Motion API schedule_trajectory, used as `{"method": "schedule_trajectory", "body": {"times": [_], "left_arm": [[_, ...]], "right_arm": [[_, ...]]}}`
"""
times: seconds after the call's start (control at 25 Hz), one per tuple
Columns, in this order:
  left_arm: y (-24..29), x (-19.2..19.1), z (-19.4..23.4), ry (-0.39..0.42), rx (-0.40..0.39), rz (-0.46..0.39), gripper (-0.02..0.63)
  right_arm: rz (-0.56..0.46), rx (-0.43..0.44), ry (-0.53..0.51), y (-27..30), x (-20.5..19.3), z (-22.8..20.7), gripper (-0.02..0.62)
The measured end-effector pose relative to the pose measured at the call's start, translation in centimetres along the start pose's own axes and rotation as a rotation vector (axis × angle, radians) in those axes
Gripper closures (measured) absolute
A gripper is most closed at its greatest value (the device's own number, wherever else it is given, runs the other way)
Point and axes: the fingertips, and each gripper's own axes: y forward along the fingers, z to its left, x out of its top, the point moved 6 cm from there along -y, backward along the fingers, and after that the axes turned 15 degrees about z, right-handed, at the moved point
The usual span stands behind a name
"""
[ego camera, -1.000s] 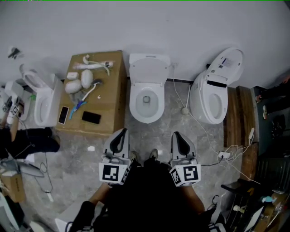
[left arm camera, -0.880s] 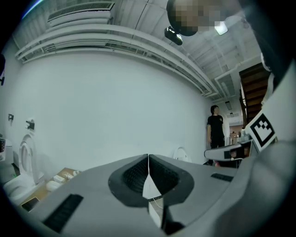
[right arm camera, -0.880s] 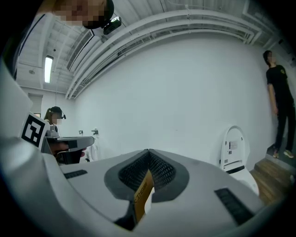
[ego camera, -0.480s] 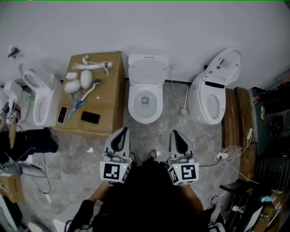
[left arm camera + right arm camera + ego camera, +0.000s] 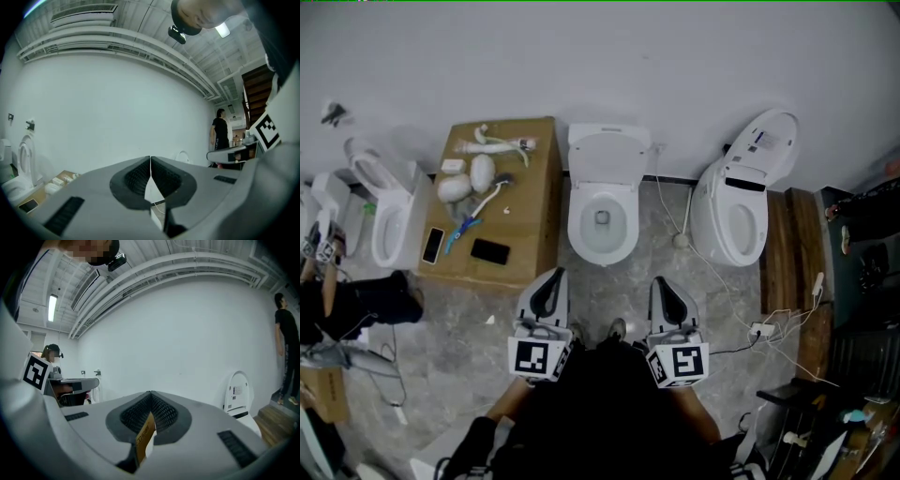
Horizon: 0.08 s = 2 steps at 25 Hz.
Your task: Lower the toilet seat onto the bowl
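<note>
No legible text; print on toilet-lid label [image 5: 237,391] too small.

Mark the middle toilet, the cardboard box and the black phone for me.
middle toilet [image 5: 602,256], head view, front rim of its bowl.
cardboard box [image 5: 534,202], head view, bare part of its top.
black phone [image 5: 490,251], head view, centre of its screen.

A plain white wall [image 5: 675,56] runs along the far side, above a mottled grey floor [image 5: 619,291]. A brown counter [image 5: 536,234] stands against the wall at the left. A dark wooden platform [image 5: 789,253] lies at the right, with thin cables [image 5: 783,309] trailing over the floor beside it. Overhead, the ceiling [image 5: 154,254] is ribbed white panelling, with a lit strip light [image 5: 51,308] and an air vent [image 5: 84,8].
</note>
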Motion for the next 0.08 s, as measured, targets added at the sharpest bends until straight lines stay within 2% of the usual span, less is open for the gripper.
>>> {"method": "schedule_trajectory", "body": {"times": [0.08], "left_arm": [[-0.08, 0.06, 0.20, -0.003, 0.006, -0.001, 0.581]], "right_arm": [[-0.001, 0.001, -0.006, -0.02, 0.10, 0.08, 0.574]]}}
